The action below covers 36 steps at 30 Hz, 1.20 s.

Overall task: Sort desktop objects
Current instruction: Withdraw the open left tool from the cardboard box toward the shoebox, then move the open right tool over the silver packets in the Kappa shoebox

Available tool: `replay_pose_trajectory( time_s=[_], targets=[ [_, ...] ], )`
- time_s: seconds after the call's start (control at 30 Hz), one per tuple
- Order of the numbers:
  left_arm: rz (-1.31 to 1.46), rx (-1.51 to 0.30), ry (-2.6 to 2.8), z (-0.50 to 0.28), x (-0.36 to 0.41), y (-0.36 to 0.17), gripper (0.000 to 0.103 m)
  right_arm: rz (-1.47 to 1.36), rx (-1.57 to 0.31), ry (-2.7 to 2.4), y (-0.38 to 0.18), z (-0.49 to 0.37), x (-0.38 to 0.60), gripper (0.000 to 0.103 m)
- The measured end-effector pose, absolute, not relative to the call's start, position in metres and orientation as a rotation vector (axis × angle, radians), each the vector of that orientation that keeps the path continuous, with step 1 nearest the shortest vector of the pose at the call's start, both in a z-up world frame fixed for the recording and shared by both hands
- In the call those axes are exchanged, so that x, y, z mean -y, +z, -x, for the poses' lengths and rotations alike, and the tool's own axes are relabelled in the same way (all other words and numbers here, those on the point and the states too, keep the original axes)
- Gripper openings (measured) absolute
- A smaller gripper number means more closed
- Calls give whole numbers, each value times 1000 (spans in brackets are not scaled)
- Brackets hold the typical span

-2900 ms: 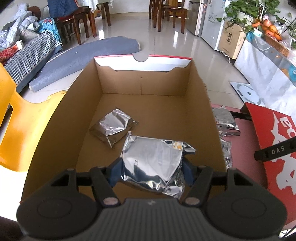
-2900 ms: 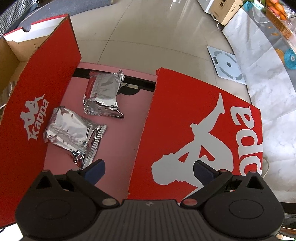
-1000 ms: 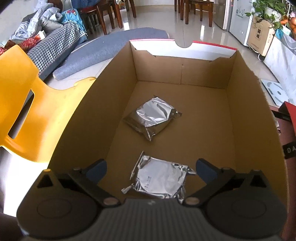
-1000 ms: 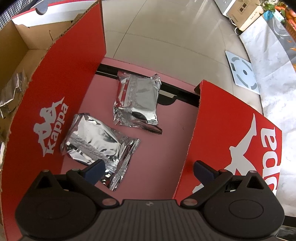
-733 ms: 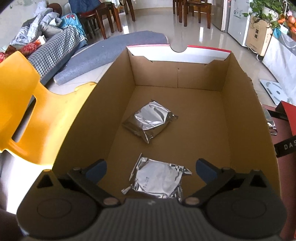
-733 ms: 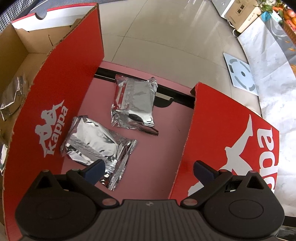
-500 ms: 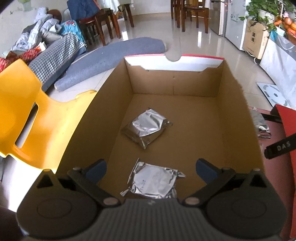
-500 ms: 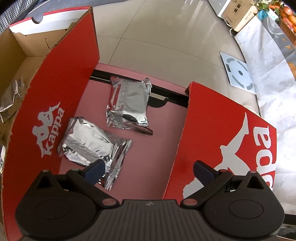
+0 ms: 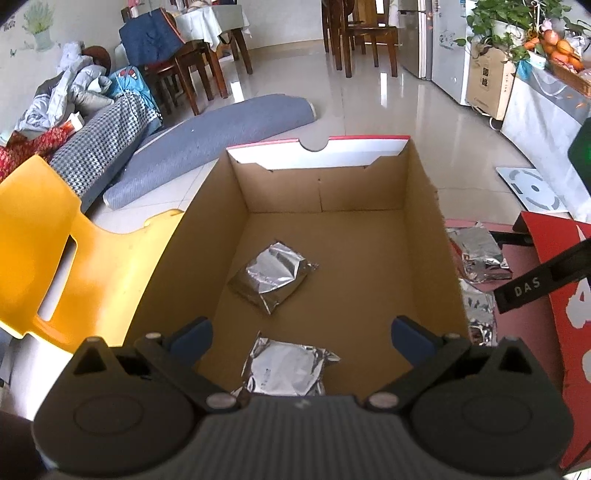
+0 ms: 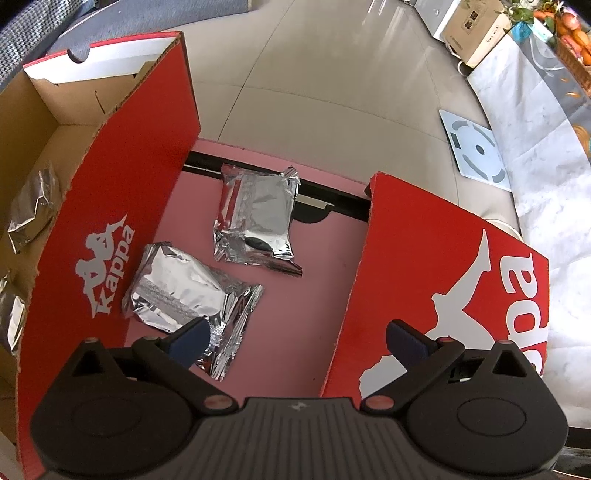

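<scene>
Two silver foil packets lie inside the open cardboard box (image 9: 424, 258): one (image 9: 271, 273) mid-floor, another (image 9: 288, 369) near the front, just under my open left gripper (image 9: 299, 334), which hovers above the box holding nothing. In the right wrist view, two more foil packets rest on the pink table (image 10: 321, 295) between the red Kappa box wall (image 10: 110, 229) and a red lid (image 10: 443, 273): a far packet (image 10: 258, 218) and a near packet (image 10: 181, 291). My right gripper (image 10: 295, 334) stands open above the table, its left fingertip (image 10: 190, 338) over the near packet's edge.
A yellow plastic chair (image 9: 48, 258) stands left of the box. The table's black far edge strip (image 10: 332, 203) lies beyond the packets, with tiled floor past it. A white-covered table (image 10: 535, 110) is at the right. Wooden chairs (image 9: 354, 33) and a grey mat (image 9: 207, 147) are farther off.
My left gripper has let go of the foil packet into the box and risen back. My right gripper has shifted left from over the red lid to over the two packets on the table.
</scene>
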<state>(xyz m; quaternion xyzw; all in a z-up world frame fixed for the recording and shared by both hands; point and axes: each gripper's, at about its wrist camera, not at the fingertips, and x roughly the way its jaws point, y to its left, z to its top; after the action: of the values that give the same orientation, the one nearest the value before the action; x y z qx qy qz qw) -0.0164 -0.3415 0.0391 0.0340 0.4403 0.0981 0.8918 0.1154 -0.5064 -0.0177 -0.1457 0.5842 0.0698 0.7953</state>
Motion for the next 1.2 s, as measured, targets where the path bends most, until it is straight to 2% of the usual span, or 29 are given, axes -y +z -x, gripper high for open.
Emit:
replay_pose_trajectory(
  time_s=[1.2],
  targets=[
    [-137, -885, 8, 29, 411, 62, 103, 217, -1212, 141, 5, -107, 540, 101]
  ],
)
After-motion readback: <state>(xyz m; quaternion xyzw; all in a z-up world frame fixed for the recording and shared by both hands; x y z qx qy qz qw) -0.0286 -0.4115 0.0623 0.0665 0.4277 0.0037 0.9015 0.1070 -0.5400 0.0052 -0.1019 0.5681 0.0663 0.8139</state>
